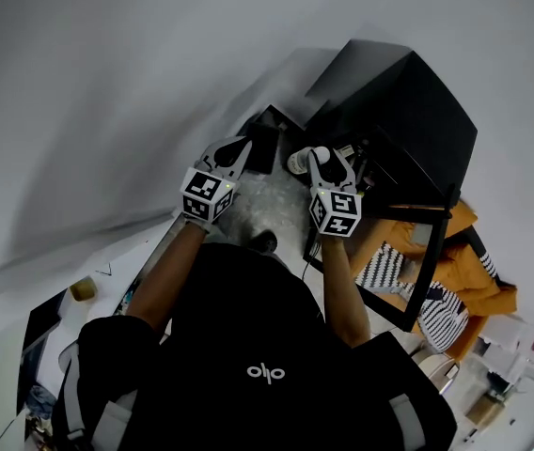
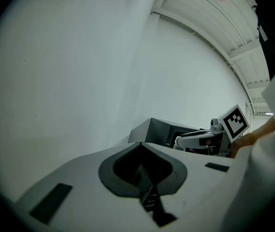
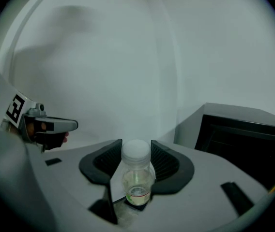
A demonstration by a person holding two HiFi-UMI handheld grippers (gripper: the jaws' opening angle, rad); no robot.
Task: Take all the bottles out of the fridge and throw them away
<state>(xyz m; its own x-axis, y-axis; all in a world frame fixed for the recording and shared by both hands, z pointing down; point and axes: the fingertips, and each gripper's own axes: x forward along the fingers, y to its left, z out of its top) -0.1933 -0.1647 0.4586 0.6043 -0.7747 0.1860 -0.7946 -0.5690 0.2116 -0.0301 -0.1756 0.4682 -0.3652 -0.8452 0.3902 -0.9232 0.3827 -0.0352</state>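
Note:
A small clear bottle (image 3: 137,175) with a white cap and a little liquid at its bottom stands upright between the ribbed pads of my right gripper (image 3: 136,158), which is shut on it. In the head view the bottle (image 1: 299,162) shows just left of the right gripper (image 1: 327,158), in front of the black fridge (image 1: 408,111). My left gripper (image 1: 237,147) is held level beside it to the left, its jaws shut with nothing between them (image 2: 141,170). Each gripper view also shows the other gripper: the right gripper (image 2: 200,139) and the left gripper (image 3: 50,125).
The black fridge (image 3: 244,139) stands against a white wall, with a black framed panel (image 1: 427,271) below it. Orange cloth and a striped cloth (image 1: 455,252) lie at the right. A tape roll (image 1: 83,288) sits on a surface at the lower left.

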